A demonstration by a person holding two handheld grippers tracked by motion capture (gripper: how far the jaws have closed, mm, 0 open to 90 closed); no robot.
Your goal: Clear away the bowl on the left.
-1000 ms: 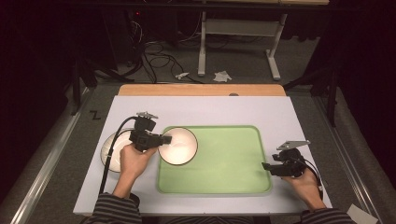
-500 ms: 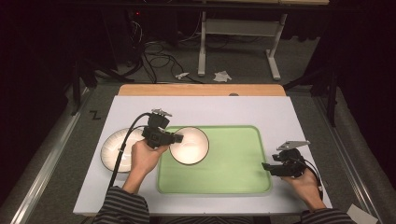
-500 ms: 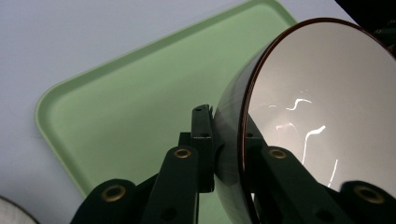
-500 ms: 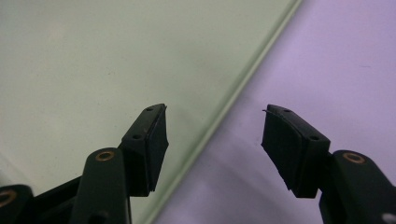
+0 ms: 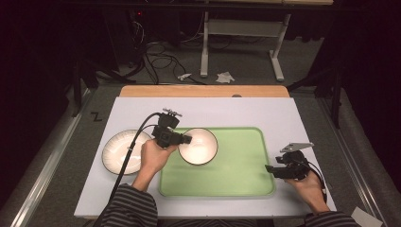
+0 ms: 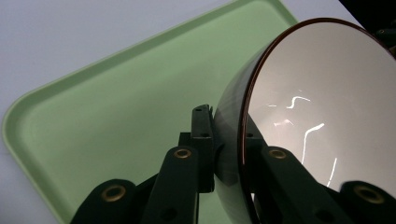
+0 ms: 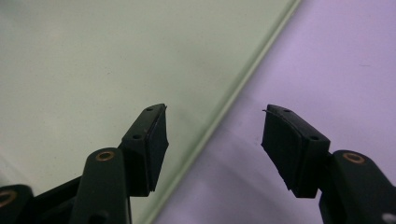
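1. Near right: right gripper [image 5: 270, 169] held low at the green tray's [image 5: 246, 187] right edge, jaws spread wide with nothing between; in the right gripper view [image 7: 214, 140], straddling the tray's rim, one jaw over tray, one over white table [image 7: 336, 60].
2. Mid left: left gripper [image 5: 187, 139] clamped on the near-left rim of a white bowl [image 5: 201, 147], jaws pinching the wall inside and out [image 6: 223, 149]; bowl [image 6: 317, 121] over the tray's far-left corner, tilted in the left gripper view.
3. Left of that: white plate [image 5: 118, 151] flat on the table, beside the tray.
4. Far: wooden strip [image 5: 203, 91] along the table's far edge.
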